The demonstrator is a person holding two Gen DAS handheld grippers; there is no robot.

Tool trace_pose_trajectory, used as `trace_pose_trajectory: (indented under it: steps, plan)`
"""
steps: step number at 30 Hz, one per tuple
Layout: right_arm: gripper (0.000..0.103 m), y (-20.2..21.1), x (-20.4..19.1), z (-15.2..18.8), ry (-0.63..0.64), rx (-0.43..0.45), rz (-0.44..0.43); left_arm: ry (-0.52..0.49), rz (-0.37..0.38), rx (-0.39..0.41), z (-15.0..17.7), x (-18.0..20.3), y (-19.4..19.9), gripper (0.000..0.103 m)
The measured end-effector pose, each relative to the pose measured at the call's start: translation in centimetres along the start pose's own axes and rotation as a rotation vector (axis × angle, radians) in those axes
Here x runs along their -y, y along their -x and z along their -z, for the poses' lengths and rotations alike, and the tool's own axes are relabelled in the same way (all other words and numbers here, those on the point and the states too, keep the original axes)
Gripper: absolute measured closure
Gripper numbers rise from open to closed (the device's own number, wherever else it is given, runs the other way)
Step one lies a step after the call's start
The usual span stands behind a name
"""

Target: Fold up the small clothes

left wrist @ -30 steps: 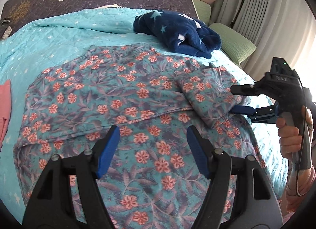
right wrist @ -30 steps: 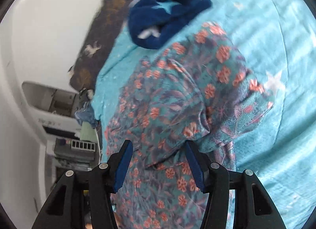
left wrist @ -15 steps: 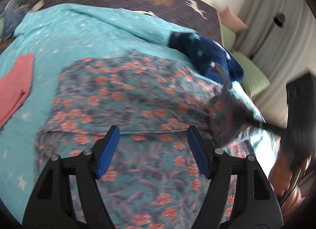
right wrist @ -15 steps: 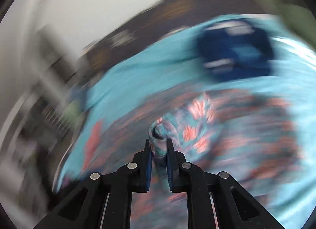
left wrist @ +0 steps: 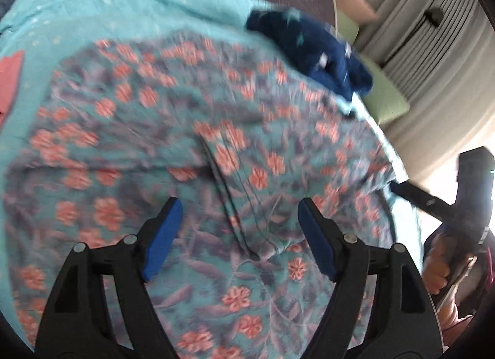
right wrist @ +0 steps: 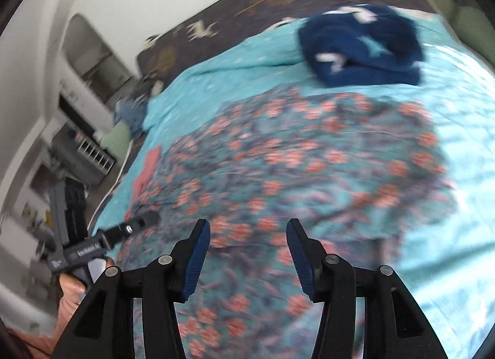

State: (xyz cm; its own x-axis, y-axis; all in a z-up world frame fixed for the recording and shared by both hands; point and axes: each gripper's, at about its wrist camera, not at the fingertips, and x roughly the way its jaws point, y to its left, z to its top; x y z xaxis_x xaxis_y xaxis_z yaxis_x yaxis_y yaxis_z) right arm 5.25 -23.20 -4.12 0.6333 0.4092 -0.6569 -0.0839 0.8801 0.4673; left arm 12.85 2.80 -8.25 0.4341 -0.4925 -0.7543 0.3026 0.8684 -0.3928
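Two grippers are in view, both over the bed. My left gripper (left wrist: 238, 235) stands wide, its jaws having just opened further, nothing between the blue pads; it hangs above the floral garment (left wrist: 173, 130). My right gripper (right wrist: 247, 253) stands at a middling gap, jaws just reopened and clear of cloth. The floral garment lies spread on the turquoise quilt (right wrist: 458, 142), a fold line running across its middle in the left wrist view. I note a dark blue starred garment (right wrist: 362, 49) bunched beyond it, near the far edge of the quilt. A pink cloth (left wrist: 9, 80) lies at the left of the floral piece. Both views are blurred.
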Motion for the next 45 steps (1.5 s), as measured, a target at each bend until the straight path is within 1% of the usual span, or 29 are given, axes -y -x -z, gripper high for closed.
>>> trace_pose_trajectory:
  steps: [2, 3, 4, 5, 6, 7, 9, 11, 13, 15, 16, 18, 21, 24, 26, 29, 33, 34, 35, 37, 38, 40, 41, 45]
  plan:
    - [0.049, 1.1, 1.0, 0.3, -0.015, 0.014, 0.024, -0.036, -0.023, 0.006, -0.2, 0.8, -0.7, 0.027]
    - [0.049, 1.5, 1.5, 0.4, -0.024, 0.023, 0.041, -0.054, -0.023, 0.007, -0.5, 1.2, -0.8, 0.033]
    - [0.048, 1.8, 1.7, 0.4, -0.032, 0.03, 0.054, -0.065, -0.009, 0.006, -0.8, 1.5, -0.9, 0.056]
    - [0.048, 2.2, 2.2, 0.4, -0.042, 0.038, 0.069, -0.065, 0.01, -0.005, -1.1, 1.7, -1.1, 0.085]
    - [0.048, 2.7, 2.7, 0.4, -0.055, 0.045, 0.083, -0.056, 0.031, -0.027, -1.5, 1.7, -1.3, 0.097]
    - [0.048, 3.5, 3.2, 0.4, -0.071, 0.053, 0.1, -0.046, 0.039, -0.028, -1.8, 1.8, -1.2, 0.097]
    - [0.048, 4.5, 3.8, 0.3, -0.088, 0.066, 0.127, -0.07, 0.031, 0.034, -2.5, 2.5, 0.1, 0.097]
    - [0.047, 4.7, 4.3, 0.1, -0.091, 0.085, 0.174, -0.092, 0.04, 0.089, -3.7, 3.4, 1.8, 0.097]
    - [0.046, 4.8, 4.8, 0.1, -0.078, 0.098, 0.257, -0.116, 0.053, 0.14, -5.4, 4.3, 3.3, 0.097]
    - [0.045, 4.6, 5.3, -0.1, -0.057, 0.102, 0.353, -0.132, 0.032, 0.208, -7.3, 4.9, 4.8, 0.097]
    - [0.045, 4.5, 5.5, -0.2, -0.049, 0.103, 0.378, -0.139, 0.024, 0.245, -8.3, 5.2, 5.6, 0.097]
    - [0.045, 4.0, 6.1, -0.3, -0.049, 0.096, 0.419, -0.147, 0.018, 0.288, -9.9, 5.6, 6.7, 0.097]
    - [0.044, 3.0, 6.9, -0.4, -0.074, 0.046, 0.378, -0.174, -0.001, 0.326, -11.8, 6.2, 7.8, 0.097]
    - [0.044, 1.7, 6.8, -0.7, -0.049, 0.007, 0.352, -0.208, -0.039, 0.369, -12.9, 6.5, 9.1, 0.097]
    - [0.044, 0.5, 6.7, -1.3, -0.027, -0.016, 0.362, -0.21, -0.06, 0.394, -13.2, 6.0, 10.0, 0.097]
    - [0.044, -0.9, 6.3, -2.1, -0.02, -0.033, 0.363, -0.179, -0.085, 0.426, -13.2, 4.0, 11.4, 0.097]
    - [0.044, -2.5, 5.7, -2.8, 0.0, -0.041, 0.408, -0.087, -0.112, 0.439, -13.1, 0.0, 12.4, 0.097]
    - [0.044, -2.7, 5.5, -2.9, 0.006, -0.034, 0.438, -0.055, -0.109, 0.436, -13.0, -1.6, 12.4, 0.097]
    - [0.044, -2.9, 5.3, -2.9, 0.013, -0.023, 0.466, -0.042, -0.112, 0.428, -12.9, -2.3, 12.2, 0.097]
    - [0.044, -2.9, 5.0, -2.7, 0.032, -0.005, 0.521, -0.01, -0.145, 0.392, -12.3, -4.2, 11.3, 0.097]
    - [0.044, -2.9, 4.9, -2.6, 0.036, -0.008, 0.523, 0.006, -0.159, 0.365, -11.8, -5.2, 10.4, 0.097]
    - [0.044, -2.9, 5.1, -2.3, 0.036, -0.031, 0.492, 0.036, -0.17, 0.318, -10.9, -6.7, 9.2, 0.097]
    - [0.044, -2.8, 5.0, -2.1, 0.038, -0.04, 0.478, 0.063, -0.166, 0.288, -10.3, -7.7, 8.4, 0.097]
    - [0.044, -1.7, 4.6, -1.4, 0.075, -0.061, 0.455, 0.14, -0.154, 0.218, -8.0, -10.2, 6.4, 0.097]
